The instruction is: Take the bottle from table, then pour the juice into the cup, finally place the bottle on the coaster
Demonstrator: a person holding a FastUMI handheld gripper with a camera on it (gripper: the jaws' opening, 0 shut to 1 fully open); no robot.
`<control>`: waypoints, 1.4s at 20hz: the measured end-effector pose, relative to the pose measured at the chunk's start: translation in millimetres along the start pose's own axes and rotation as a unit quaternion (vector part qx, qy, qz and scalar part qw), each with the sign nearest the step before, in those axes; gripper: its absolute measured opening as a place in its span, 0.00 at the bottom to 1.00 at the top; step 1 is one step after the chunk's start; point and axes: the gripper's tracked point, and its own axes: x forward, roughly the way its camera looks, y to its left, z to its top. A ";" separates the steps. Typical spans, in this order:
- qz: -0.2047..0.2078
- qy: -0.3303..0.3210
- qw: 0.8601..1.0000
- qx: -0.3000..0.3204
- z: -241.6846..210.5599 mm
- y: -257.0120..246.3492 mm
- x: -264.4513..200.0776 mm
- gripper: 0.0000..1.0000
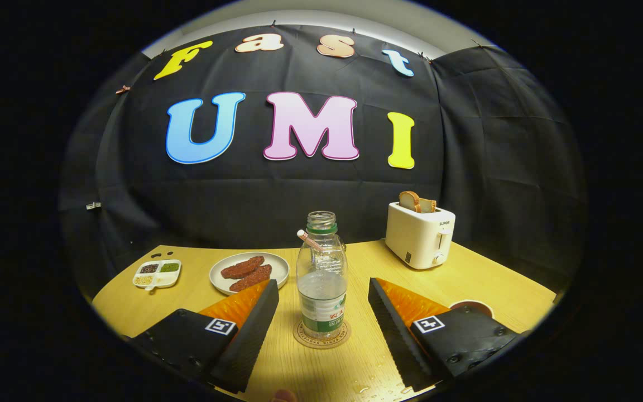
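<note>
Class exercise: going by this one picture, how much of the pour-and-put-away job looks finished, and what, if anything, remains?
Looks nearly finished. The uncapped bottle stands upright on the coaster, so the placing step appears done. The gripper is open, its fingers apart on either side of the bottle, touching nothing. The cup sits beside the right finger; its contents cannot be seen, so the pour is unconfirmed. Nothing obvious remains except drawing back.

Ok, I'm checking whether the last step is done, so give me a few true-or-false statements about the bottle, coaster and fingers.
1. The bottle stands upright on the coaster. True.
2. The bottle is capped. False: its mouth is open.
3. The fingers are shut on the bottle. False: they are open, one on each side, apart from it.
4. Bread sits in the toaster. True.
5. The plate is right of the toaster. False: it lies left of the bottle.
</note>
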 end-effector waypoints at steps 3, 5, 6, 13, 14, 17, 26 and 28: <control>0.002 -0.002 1.000 0.005 7.1 -6.1 -42.3 0.99; 0.008 -0.001 1.000 0.009 15.4 -6.6 -72.7 0.99; 0.009 0.002 1.000 0.003 18.6 -7.2 -86.1 0.99; 0.038 -0.007 0.999 -0.004 45.9 15.2 -157.8 0.99; 0.045 -0.002 0.999 0.004 41.4 23.3 -163.9 0.99; 0.069 0.004 0.998 0.003 47.3 47.4 -183.8 1.00; 0.141 -0.015 0.989 -0.028 98.2 95.0 -229.0 0.99; 0.141 -0.020 0.989 -0.034 106.4 94.9 -233.6 0.99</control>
